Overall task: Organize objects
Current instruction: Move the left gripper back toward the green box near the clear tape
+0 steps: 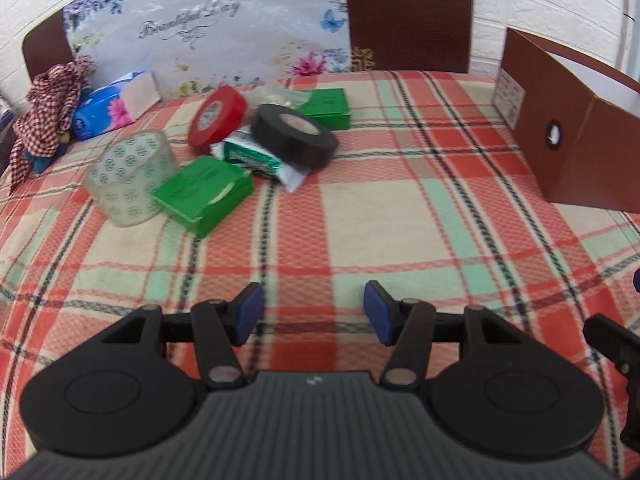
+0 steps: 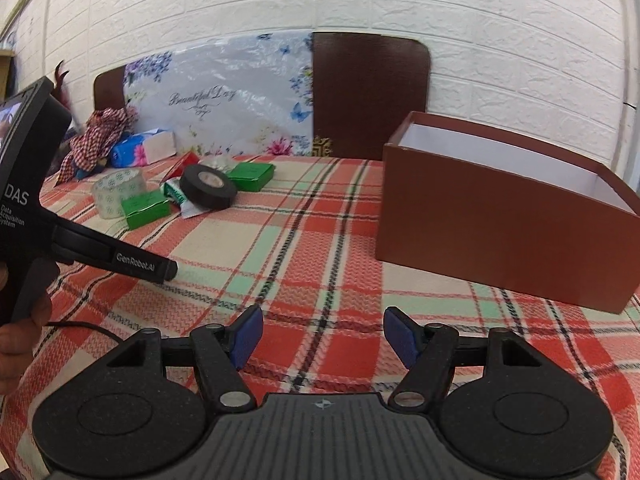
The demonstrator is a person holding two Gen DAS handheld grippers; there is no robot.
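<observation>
A pile lies on the plaid blanket at the far left: a clear tape roll (image 1: 130, 178), a red tape roll (image 1: 216, 116), a black tape roll (image 1: 294, 134), two green boxes (image 1: 204, 194) (image 1: 326, 108) and a green-and-silver packet (image 1: 256, 160). An open brown box (image 2: 508, 212) stands at the right, its inside white and nothing showing in it. My left gripper (image 1: 312, 312) is open and empty, well short of the pile. My right gripper (image 2: 322, 338) is open and empty, in front of the brown box. The pile also shows in the right wrist view (image 2: 208, 188).
A blue tissue pack (image 1: 112, 106) and a checked cloth (image 1: 52, 104) lie at the far left by a floral board (image 1: 208, 32) and brown headboard (image 1: 408, 12). The left handheld device (image 2: 36, 200) fills the right wrist view's left side. The plaid blanket (image 1: 400, 220) covers the surface.
</observation>
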